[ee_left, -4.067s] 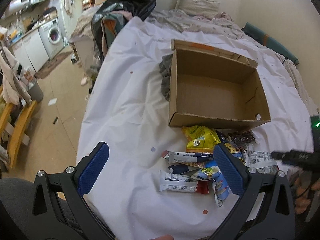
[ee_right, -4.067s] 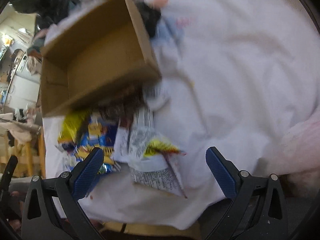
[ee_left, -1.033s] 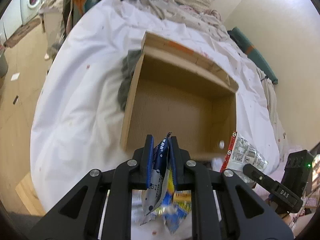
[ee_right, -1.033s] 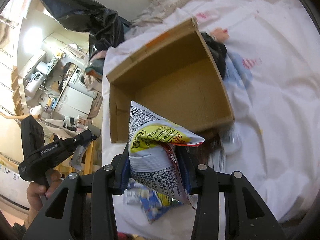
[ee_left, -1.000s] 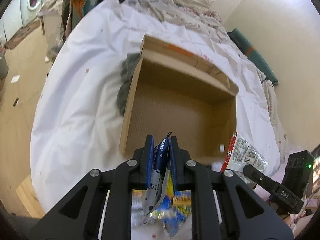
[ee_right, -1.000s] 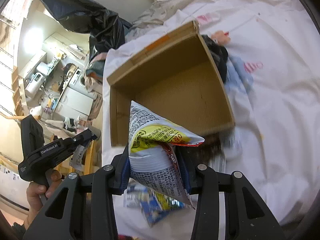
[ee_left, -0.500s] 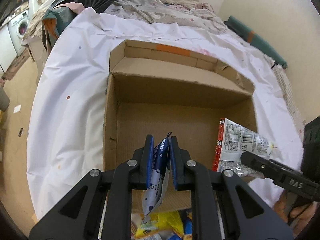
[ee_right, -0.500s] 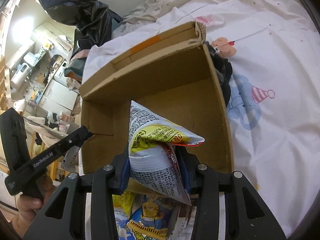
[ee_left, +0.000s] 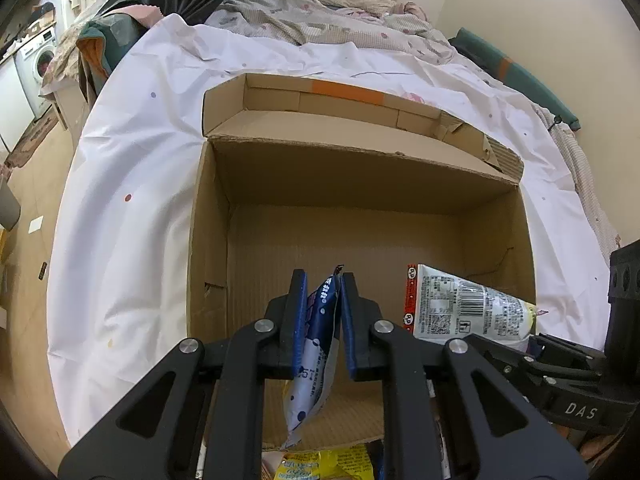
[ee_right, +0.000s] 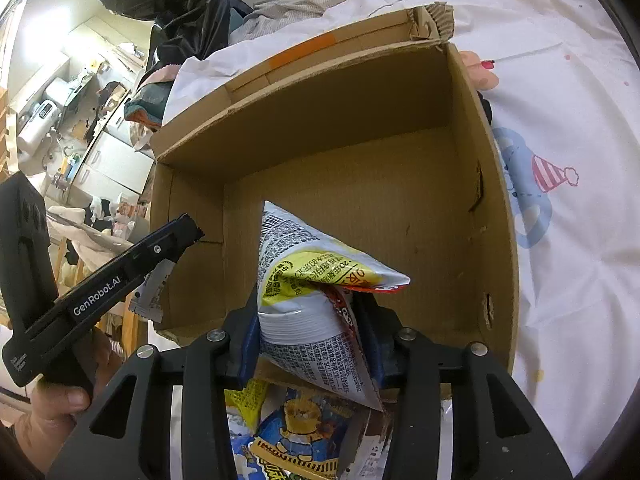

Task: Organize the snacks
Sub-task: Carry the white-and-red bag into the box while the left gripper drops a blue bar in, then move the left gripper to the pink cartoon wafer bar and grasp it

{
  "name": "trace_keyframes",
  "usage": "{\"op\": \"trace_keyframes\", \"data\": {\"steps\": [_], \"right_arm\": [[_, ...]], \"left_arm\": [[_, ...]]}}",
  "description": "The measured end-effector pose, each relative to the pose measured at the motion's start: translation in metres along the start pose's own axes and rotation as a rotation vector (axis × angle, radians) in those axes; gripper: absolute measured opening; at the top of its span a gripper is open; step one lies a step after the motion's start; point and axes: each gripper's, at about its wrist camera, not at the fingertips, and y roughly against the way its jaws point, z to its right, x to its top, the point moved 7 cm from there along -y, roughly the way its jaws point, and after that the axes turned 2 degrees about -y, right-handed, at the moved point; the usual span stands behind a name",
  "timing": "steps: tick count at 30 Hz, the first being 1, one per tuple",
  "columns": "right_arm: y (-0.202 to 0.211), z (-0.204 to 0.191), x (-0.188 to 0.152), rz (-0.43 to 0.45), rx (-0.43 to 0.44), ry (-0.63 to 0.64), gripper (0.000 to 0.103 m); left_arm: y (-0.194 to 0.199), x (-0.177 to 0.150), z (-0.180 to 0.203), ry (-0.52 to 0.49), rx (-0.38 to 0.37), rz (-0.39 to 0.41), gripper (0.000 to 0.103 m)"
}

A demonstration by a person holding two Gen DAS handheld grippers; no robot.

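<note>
Cardboard box (ee_left: 360, 240) is seen empty. Blue packet (ee_left: 316, 344) is clamped in left gripper (ee_left: 322, 320), white-yellow packet (ee_right: 316, 292) in right gripper (ee_right: 310, 332). Loose snacks (ee_right: 296, 436) are left outside.

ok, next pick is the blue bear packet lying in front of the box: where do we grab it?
Probably its top edge, the one nearest the cardboard box, coming straight down from above. The blue bear packet lies flat among other packets, so only an edge can be pinched, and the yellow packet crowds its left side.
</note>
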Motion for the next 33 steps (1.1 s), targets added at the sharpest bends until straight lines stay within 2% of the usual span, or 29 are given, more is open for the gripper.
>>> {"op": "trace_keyframes", "data": {"steps": [3, 4, 5, 6, 7, 8, 9, 10, 11, 12, 17, 25, 30, 33], "right_arm": [[0.000, 0.001, 0.000, 0.001, -0.009, -0.008, 0.048], [-0.001, 0.001, 0.002, 0.009, -0.017, -0.010, 0.055], [0.002, 0.002, 0.005, 0.032, -0.042, -0.005, 0.069], [0.005, 0.003, 0.006, 0.054, -0.057, -0.001, 0.075], [0.009, 0.003, 0.009, 0.082, -0.070, 0.001, 0.084], [0.013, 0.004, 0.011, 0.103, -0.075, -0.001, 0.087], [0.016, 0.005, 0.013, 0.111, -0.073, -0.005, 0.087], [0.016, 0.006, 0.014, 0.113, -0.070, -0.010, 0.087], [0.017, 0.007, 0.014, 0.113, -0.068, -0.015, 0.087], [0.018, 0.008, 0.014, 0.113, -0.068, -0.020, 0.087], [0.023, 0.011, 0.018, 0.126, -0.062, -0.029, 0.087], [0.038, 0.005, 0.012, 0.144, -0.027, -0.046, 0.087], [0.049, 0.003, -0.006, 0.137, -0.013, -0.062, 0.087], [0.055, 0.001, -0.016, 0.137, -0.031, -0.040, 0.087]], "left_arm": [[0.001, 0.000, 0.001, 0.000, -0.005, 0.005, 0.014], [0.001, 0.000, 0.001, -0.005, -0.006, 0.003, 0.014], [0.001, 0.000, 0.002, -0.011, -0.005, -0.001, 0.014], [0.001, -0.001, 0.002, -0.017, -0.004, -0.004, 0.014], [0.001, -0.001, 0.002, -0.020, -0.004, -0.004, 0.018], [0.002, -0.001, 0.002, -0.020, -0.003, -0.006, 0.035], [0.003, -0.001, 0.001, -0.013, 0.000, -0.006, 0.046], [0.005, 0.000, 0.000, -0.002, -0.001, 0.002, 0.066], [0.009, 0.000, 0.000, 0.008, -0.001, 0.019, 0.077], [0.012, 0.001, -0.001, 0.014, 0.000, 0.033, 0.079], [0.019, 0.004, -0.004, 0.010, 0.007, 0.048, 0.081], [0.039, -0.006, -0.025, 0.056, 0.037, 0.040, 0.081], [0.061, -0.020, -0.043, 0.065, 0.039, 0.046, 0.081], [0.068, -0.037, -0.058, 0.093, 0.059, 0.022, 0.081]]}}
